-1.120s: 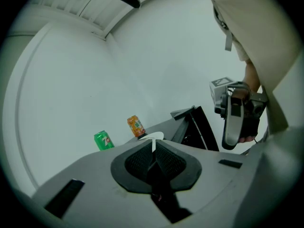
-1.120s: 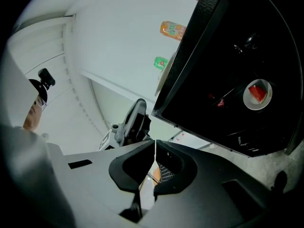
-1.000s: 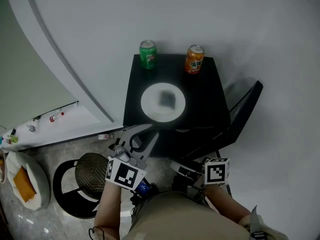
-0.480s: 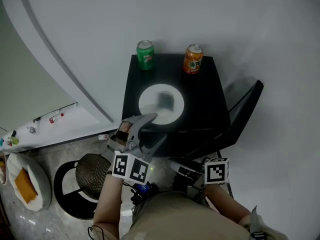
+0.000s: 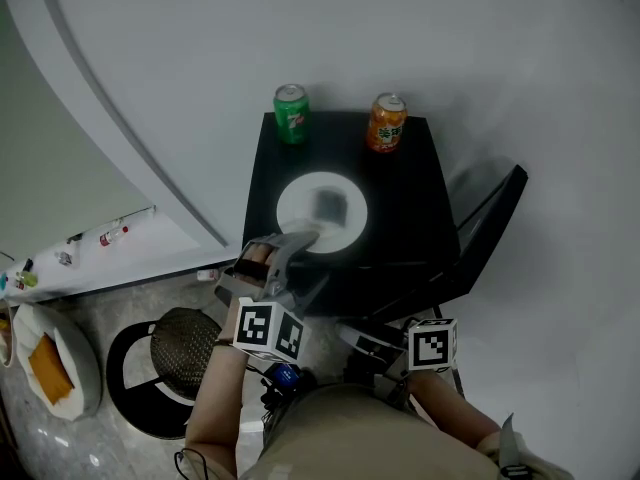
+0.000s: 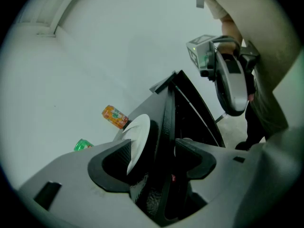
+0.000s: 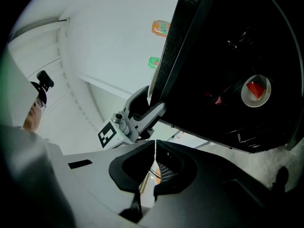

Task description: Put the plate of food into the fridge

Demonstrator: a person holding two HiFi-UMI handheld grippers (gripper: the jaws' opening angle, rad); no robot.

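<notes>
A white plate (image 5: 300, 211) with a dark piece of food (image 5: 330, 205) lies on top of the black fridge (image 5: 400, 188), whose door (image 5: 490, 223) hangs open to the right. My left gripper (image 5: 305, 258) is open at the plate's near rim. In the left gripper view the plate's edge (image 6: 138, 137) stands between the spread jaws of the left gripper (image 6: 152, 151), with no pad pressing on it. My right gripper (image 5: 365, 340) is low in front of the fridge, shut on nothing. In the right gripper view its jaws (image 7: 155, 167) meet.
A green can (image 5: 290, 114) and an orange can (image 5: 387, 121) stand at the back of the fridge top. Inside the fridge sits a small white dish with something red (image 7: 256, 90). A round mesh stool (image 5: 185, 343) and a white bag (image 5: 50, 368) are on the floor at left.
My left gripper rose from beside the fridge front to the plate's near rim, and its jaws opened wide. The right gripper stayed where it was.
</notes>
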